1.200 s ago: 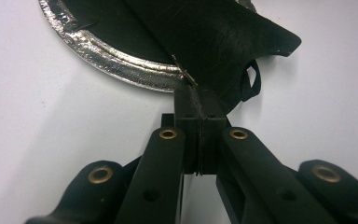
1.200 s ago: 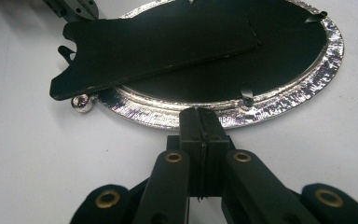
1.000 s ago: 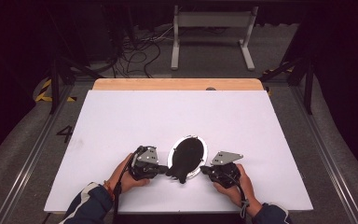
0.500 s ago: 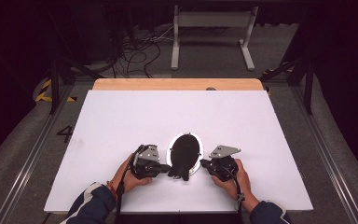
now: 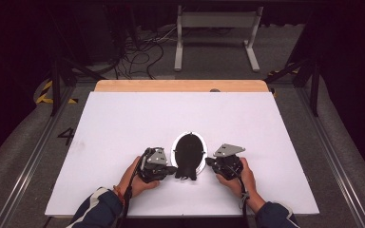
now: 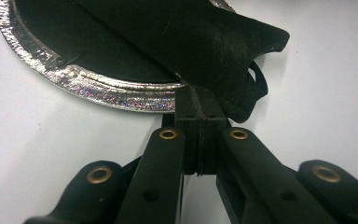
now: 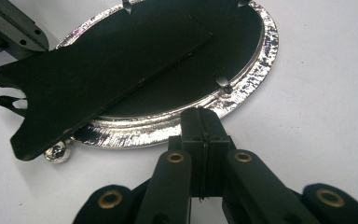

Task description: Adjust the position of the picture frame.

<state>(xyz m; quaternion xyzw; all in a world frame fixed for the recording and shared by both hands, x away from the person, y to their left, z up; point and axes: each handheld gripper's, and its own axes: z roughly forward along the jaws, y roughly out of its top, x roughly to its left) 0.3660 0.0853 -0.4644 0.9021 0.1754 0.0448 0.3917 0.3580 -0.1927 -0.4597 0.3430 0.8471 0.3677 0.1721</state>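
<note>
My left gripper (image 6: 198, 116) and right gripper (image 7: 204, 130), jaws closed, flank the oval frame (image 5: 188, 151) to steady it, black stand (image 7: 93, 74) on top.

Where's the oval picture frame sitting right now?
In the high view the oval picture frame lies face down on the white table, near its front edge, between the left gripper and the right gripper.

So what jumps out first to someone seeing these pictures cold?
The oval silver-rimmed frame lying face down near the front of the white table, its black stand flap sticking out. Then the left gripper and right gripper, jaws closed, flanking it on either side.
</note>
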